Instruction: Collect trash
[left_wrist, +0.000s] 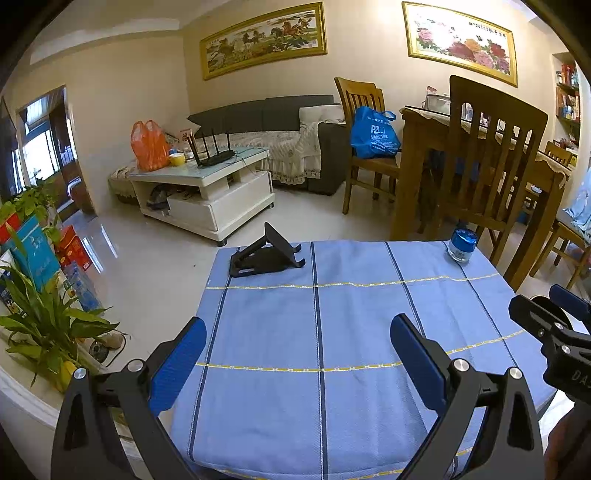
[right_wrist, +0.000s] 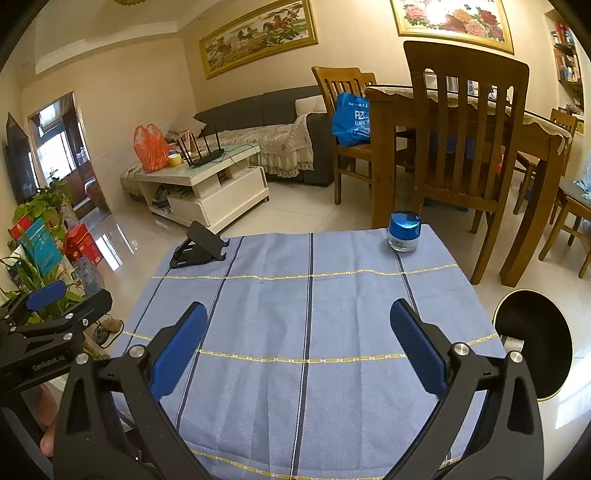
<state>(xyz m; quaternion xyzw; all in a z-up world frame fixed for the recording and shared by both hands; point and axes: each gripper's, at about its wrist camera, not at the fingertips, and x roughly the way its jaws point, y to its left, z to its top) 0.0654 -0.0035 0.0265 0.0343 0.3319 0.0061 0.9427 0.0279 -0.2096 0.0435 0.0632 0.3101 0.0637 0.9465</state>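
My left gripper is open and empty above the blue striped tablecloth. My right gripper is open and empty above the same cloth. A round black trash bin with a gold rim stands on the floor right of the table, with something pale inside it. A small jar with a shiny blue lid stands at the far right corner of the table, also in the right wrist view. A black phone stand sits at the far left corner, also in the right wrist view.
Wooden chairs and a dining table stand beyond the table's far right. A white coffee table and grey sofa lie further back. Potted plants and boxes are at the left.
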